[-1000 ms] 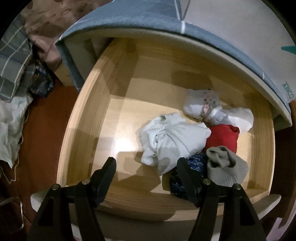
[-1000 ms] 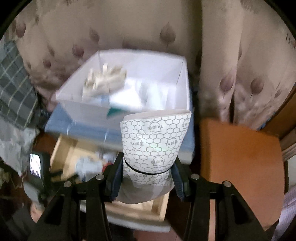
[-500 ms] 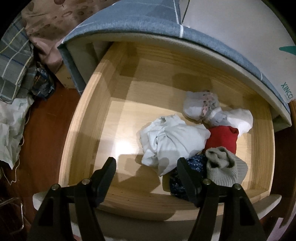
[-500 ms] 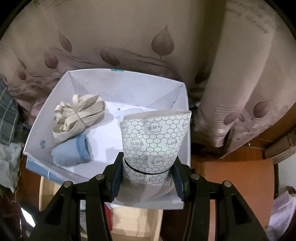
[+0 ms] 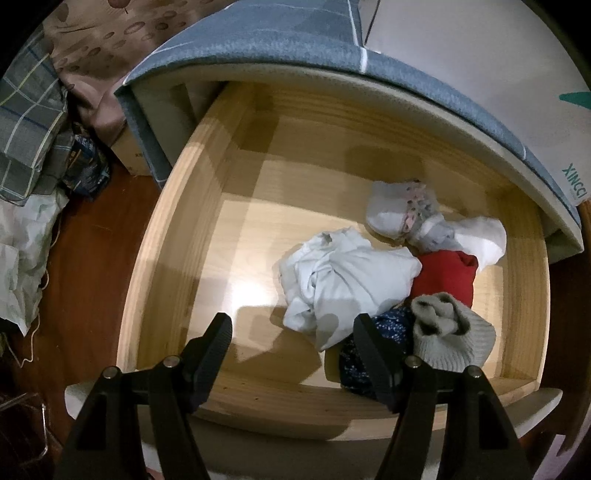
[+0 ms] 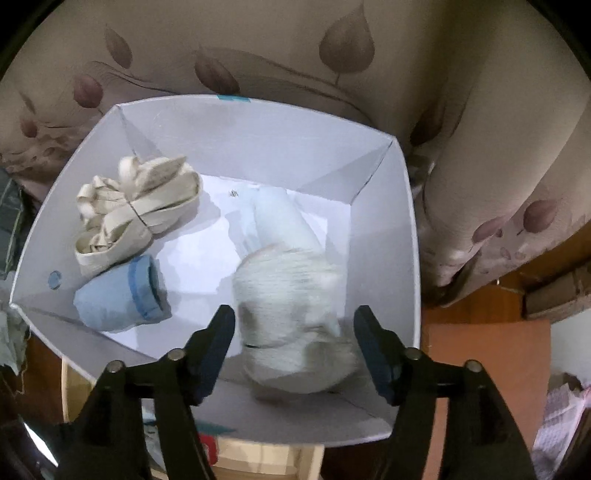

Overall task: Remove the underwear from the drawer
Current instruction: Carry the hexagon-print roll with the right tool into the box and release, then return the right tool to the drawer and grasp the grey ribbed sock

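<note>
Your right gripper's [image 6: 293,325] fingers are spreading apart over the white box [image 6: 402,229], and the pale rolled underwear [image 6: 291,314] sits blurred between them, with a gap on either side, so the pads no longer press on it. It lies low against the near wall of the box, its lower end at the box's front edge. Farther in, on the left, you have a cream bundle of folded straps [image 6: 136,210], and just in front of it a light blue roll [image 6: 118,291] with a darker blue band; the two touch. Behind the box hangs a beige curtain [image 6: 280,55] printed with leaves.

Your left gripper [image 5: 291,332] hangs wide open above the wooden drawer [image 5: 173,236], nothing between its fingers. Look down past them: the remaining clothes crowd the drawer's right half. A crumpled white garment [image 5: 343,280] lies nearest the middle, a red piece [image 5: 443,277] touches it on the right, and a grey knitted item [image 5: 450,332] sits at the front beside a dark blue patterned piece [image 5: 391,325] that your right-hand finger partly hides. Toward the back lie a small white bundle with a pink print [image 5: 399,210] and another white piece [image 5: 480,236]. The left half of the drawer floor is bare wood. A blue-grey cloth [image 5: 280,33] covers the top above the drawer.
</note>
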`<state>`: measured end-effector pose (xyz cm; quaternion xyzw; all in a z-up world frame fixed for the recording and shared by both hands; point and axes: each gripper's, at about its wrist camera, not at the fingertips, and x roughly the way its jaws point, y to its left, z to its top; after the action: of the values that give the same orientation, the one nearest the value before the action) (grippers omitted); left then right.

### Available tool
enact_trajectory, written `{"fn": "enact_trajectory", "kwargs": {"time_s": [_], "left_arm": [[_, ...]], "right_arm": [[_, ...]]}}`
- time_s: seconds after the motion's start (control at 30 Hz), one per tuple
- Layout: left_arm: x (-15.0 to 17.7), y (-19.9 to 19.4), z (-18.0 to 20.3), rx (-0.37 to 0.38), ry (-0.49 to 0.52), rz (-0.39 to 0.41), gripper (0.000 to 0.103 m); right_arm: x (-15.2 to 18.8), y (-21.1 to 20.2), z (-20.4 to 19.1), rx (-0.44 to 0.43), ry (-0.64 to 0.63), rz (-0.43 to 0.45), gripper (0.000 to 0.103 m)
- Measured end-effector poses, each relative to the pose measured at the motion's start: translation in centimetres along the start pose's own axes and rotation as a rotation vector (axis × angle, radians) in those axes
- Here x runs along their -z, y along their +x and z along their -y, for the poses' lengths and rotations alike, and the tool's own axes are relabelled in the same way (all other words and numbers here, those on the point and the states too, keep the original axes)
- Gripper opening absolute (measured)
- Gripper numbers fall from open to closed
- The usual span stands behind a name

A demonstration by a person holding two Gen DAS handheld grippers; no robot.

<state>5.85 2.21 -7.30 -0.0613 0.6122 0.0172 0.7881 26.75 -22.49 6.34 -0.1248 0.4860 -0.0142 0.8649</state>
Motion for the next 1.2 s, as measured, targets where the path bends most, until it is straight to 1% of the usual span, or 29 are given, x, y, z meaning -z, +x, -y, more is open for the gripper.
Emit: {"fn": "enact_trajectory", "kwargs": {"time_s": [0.03,0.1,0.2,0.27,0.33,0.4,0.5,0.6,0.67,0.8,0.87,1.0,1.13,1.2], "left_arm": [[0.0,0.0,-0.1,-0.003,-0.006,0.0,0.07],[0.0,-0.5,-0.2,-0.008,-0.012,0.019,0.07],[-0.1,-2.2,-0.9,0.006,-0.025,0.092,0.07],[-0.3,-2.7,-1.2,-0.01,-0.017,0.101,0.07],[-0.3,-3.1,-1.5,-0.057,0.0,0.11,0.07],[-0.1,-3.1,-1.9,-0.053,-0.003,0.095,0.07],[0.2,-2.7,-2.3,-0.033,-0.015,0.064,0.07],[0.7,-2.3,-2.2,-0.022,-0.011,0.042,0.07],[0.9,-2.4,-2.0,-0.025,-0.003,0.045,0.07],[1.0,-2.2,-2.3,-0.018,-0.014,0.031,0.07],[0.8,-2.0,-2.5,-0.006,-0.029,0.021,0.07],[0.7,-2.1,-3.1,0.001,-0.057,0.031,0.07],[0.7,-2.1,-3.0,-0.004,-0.056,0.029,0.07],[0.8,-2.0,-2.8,-0.012,-0.049,0.024,0.07]], "right_arm": [[0.0,-0.6,0.0,0.0,-0.002,0.01,0.065],[0.6,-2.2,0.2,-0.03,-0.01,0.024,0.065],[2.9,-5.6,0.1,-0.112,-0.031,0.045,0.066],[4.9,-7.1,-0.2,-0.14,-0.062,0.048,0.066],[7.0,-8.0,-0.8,-0.167,-0.09,0.044,0.067],[9.1,-8.0,-1.5,-0.201,-0.109,0.018,0.067],[12.0,-6.3,-3.4,-0.231,-0.15,-0.048,0.067],[14.2,-3.0,-5.5,-0.246,-0.167,-0.133,0.067],[15.3,-0.4,-6.9,-0.268,-0.159,-0.195,0.067],[16.6,3.4,-9.6,-0.292,-0.155,-0.278,0.067],[17.2,5.1,-11.2,-0.285,-0.175,-0.306,0.067],[17.7,7.6,-13.1,-0.279,-0.182,-0.344,0.067],[18.0,9.2,-14.5,-0.275,-0.194,-0.355,0.075],[18.4,9.8,-15.2,-0.274,-0.205,-0.362,0.075]]}}
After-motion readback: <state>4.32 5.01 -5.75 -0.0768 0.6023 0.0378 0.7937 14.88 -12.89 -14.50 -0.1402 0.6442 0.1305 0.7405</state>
